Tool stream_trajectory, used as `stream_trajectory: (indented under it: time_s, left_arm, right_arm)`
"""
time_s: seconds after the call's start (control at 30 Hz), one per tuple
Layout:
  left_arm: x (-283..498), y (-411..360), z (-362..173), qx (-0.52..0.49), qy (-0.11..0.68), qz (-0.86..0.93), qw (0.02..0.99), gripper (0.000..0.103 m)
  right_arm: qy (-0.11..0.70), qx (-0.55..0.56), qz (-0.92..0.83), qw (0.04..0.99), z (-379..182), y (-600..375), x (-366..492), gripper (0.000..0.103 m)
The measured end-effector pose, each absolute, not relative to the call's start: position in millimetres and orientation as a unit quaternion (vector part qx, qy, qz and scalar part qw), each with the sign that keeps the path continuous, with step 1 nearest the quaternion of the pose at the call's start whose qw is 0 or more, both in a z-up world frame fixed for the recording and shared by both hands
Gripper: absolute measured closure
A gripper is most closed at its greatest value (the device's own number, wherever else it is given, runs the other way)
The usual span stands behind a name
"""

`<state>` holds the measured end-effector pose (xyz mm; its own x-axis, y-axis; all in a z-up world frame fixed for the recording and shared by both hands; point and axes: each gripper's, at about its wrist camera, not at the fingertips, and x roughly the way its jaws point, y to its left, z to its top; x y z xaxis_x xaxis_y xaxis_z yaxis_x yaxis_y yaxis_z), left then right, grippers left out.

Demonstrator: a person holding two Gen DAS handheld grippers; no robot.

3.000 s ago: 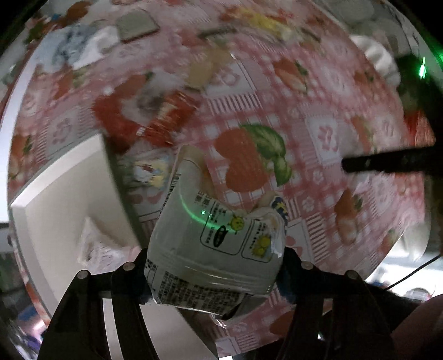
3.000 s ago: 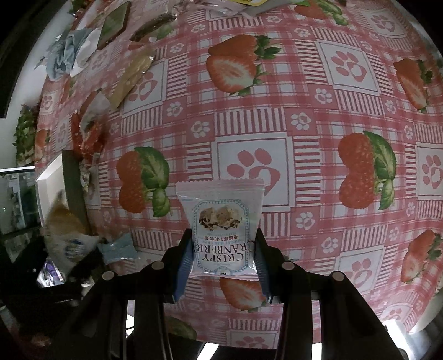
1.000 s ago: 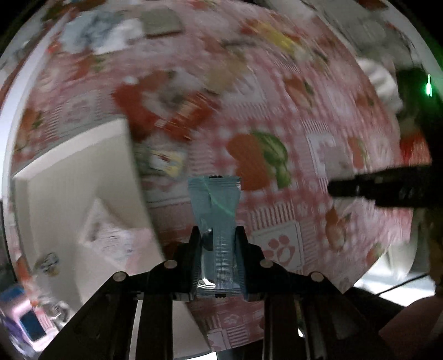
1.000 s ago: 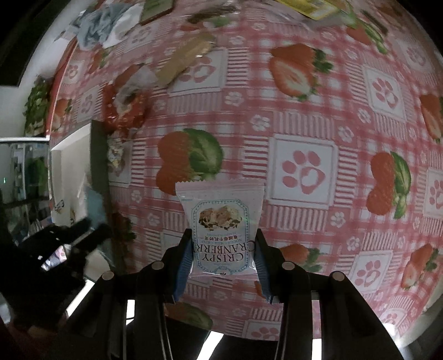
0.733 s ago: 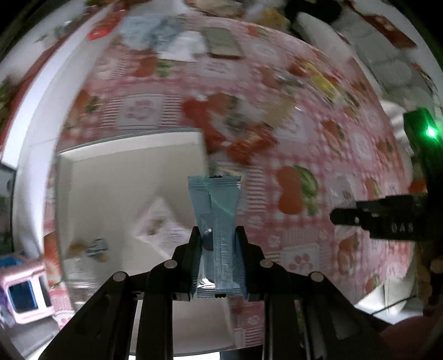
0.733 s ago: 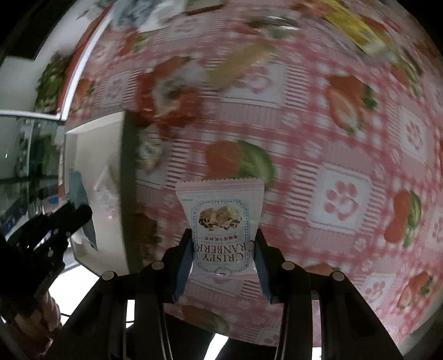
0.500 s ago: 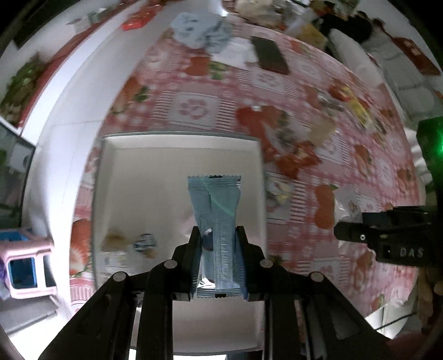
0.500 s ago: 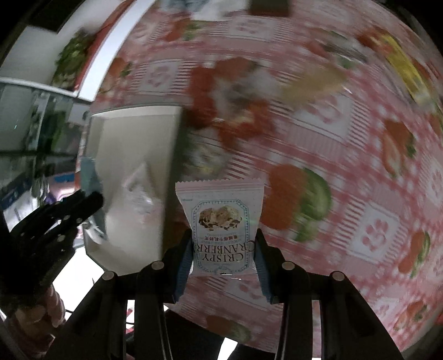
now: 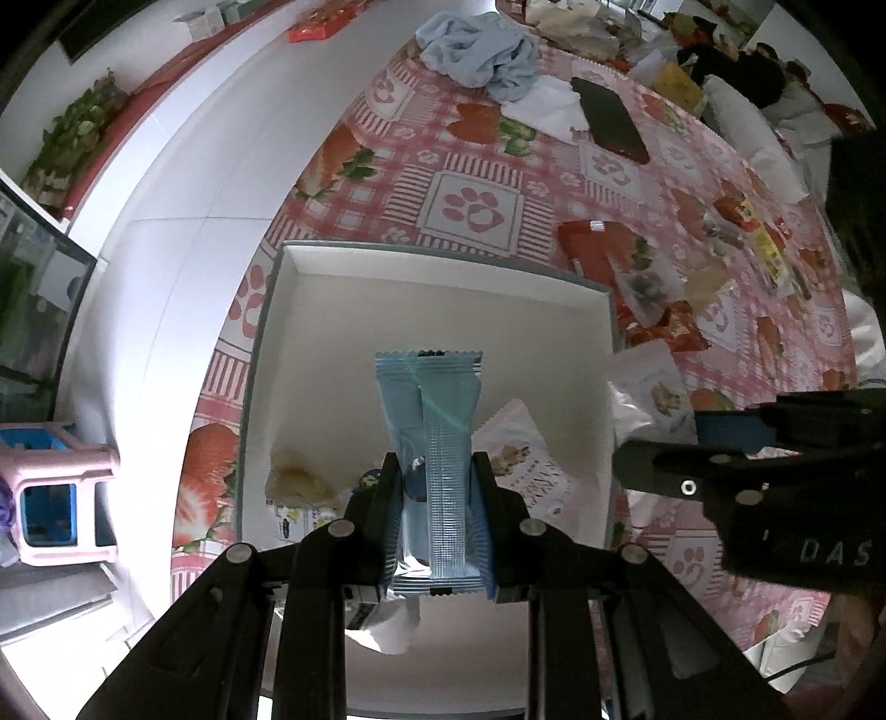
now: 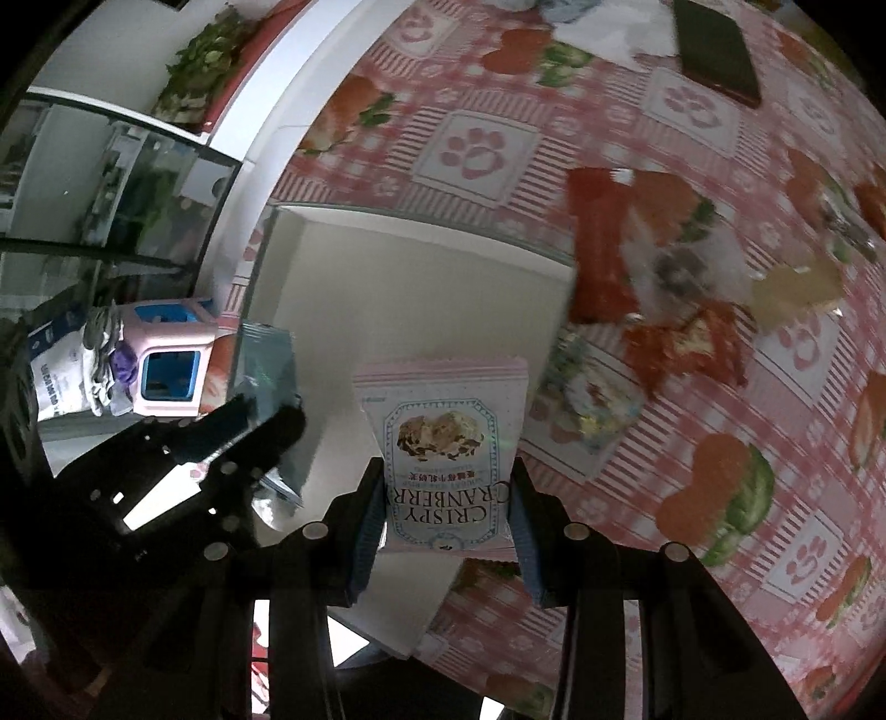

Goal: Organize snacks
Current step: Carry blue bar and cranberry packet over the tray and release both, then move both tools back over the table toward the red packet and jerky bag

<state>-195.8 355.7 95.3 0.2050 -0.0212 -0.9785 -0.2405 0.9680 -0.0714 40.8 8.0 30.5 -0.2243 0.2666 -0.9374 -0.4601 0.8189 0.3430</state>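
My left gripper (image 9: 434, 482) is shut on a light blue snack bar wrapper (image 9: 432, 421) and holds it above the white box (image 9: 443, 266). In the box lie a pink cranberry packet (image 9: 526, 459) and a pale snack bag (image 9: 299, 487). My right gripper (image 10: 446, 498) is shut on a pink-and-blue "Crispy Cranberry" packet (image 10: 443, 443), above the box's right edge (image 10: 554, 260). The right gripper also shows in the left wrist view (image 9: 653, 471), and the left gripper in the right wrist view (image 10: 266, 426).
Loose snack packets (image 9: 637, 277) lie on the strawberry tablecloth (image 9: 470, 205) right of the box. A blue cloth (image 9: 482, 50) and a dark phone (image 9: 609, 119) lie at the far end. A pink stool (image 9: 50, 498) stands on the floor at the left.
The left gripper dropped a white bag in the box and now holds the blue bar. Both grippers swung left, from over the tablecloth to over the box.
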Motion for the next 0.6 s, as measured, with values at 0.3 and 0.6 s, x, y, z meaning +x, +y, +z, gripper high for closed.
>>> stream_trajectory:
  time_s: [0.3,0.6]
  left_arm:
    - [-195.5,358.9,95.0,-0.080,0.619,0.090,0.776,0.022]
    - [-188.9,351.6,102.9,-0.089,0.615,0.073,0.780,0.022]
  right_arm:
    - [0.728,-0.065,0.257,0.632,22.0,-16.7,59.9,0.005]
    - [0.750,-0.014,0.112,0.652,-12.5,-77.2,133.6,0.005]
